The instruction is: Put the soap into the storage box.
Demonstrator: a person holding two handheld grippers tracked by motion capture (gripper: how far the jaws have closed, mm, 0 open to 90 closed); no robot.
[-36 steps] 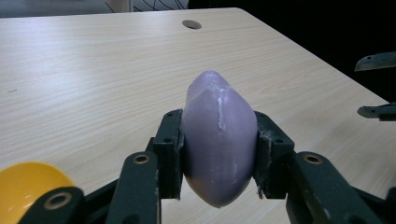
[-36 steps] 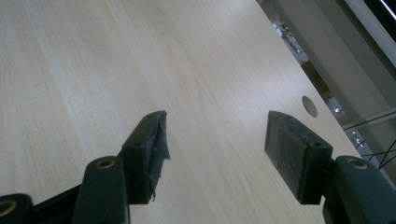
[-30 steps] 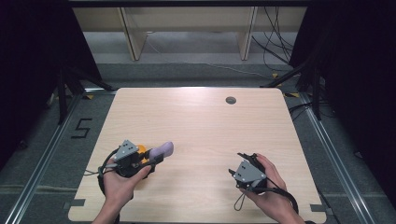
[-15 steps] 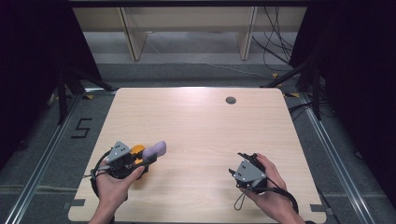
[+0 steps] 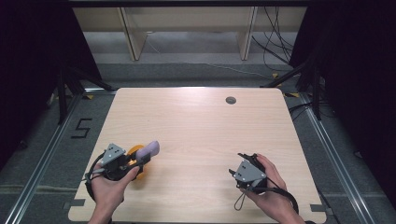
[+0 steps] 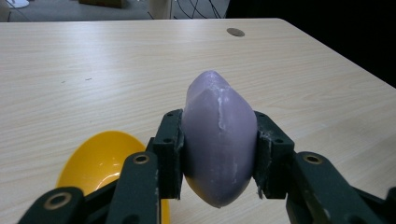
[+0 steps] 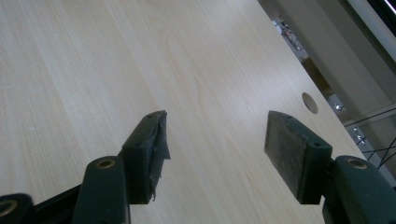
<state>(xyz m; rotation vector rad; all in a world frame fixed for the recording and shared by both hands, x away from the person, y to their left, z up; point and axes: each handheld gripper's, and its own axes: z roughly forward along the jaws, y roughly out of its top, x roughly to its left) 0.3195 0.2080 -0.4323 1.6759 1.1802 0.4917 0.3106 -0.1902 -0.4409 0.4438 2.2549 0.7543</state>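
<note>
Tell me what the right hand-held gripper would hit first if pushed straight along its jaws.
Probably nothing: ahead of the right hand-held gripper, open and empty, lies bare table, though depth is unclear.

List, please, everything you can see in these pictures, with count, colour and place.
Purple piece: one, pale purple, rounded, clamped between the left gripper's jaws above the table's near left part.
Bowl: one, yellow, on the table just under and beside the purple piece.
Table: one, light wood, centre of the high view, with a round dark hole near its far edge.
Shelf unit: one, light wood, on the floor beyond the table.
Cables: several, dark, on the floor at the far right.
Number 5: one, black, on the floor left of the table.
Left gripper: one, black jaws, shut on the purple piece.
Right gripper: one, black jaws, open, nothing between them, near right part of the table.
</note>
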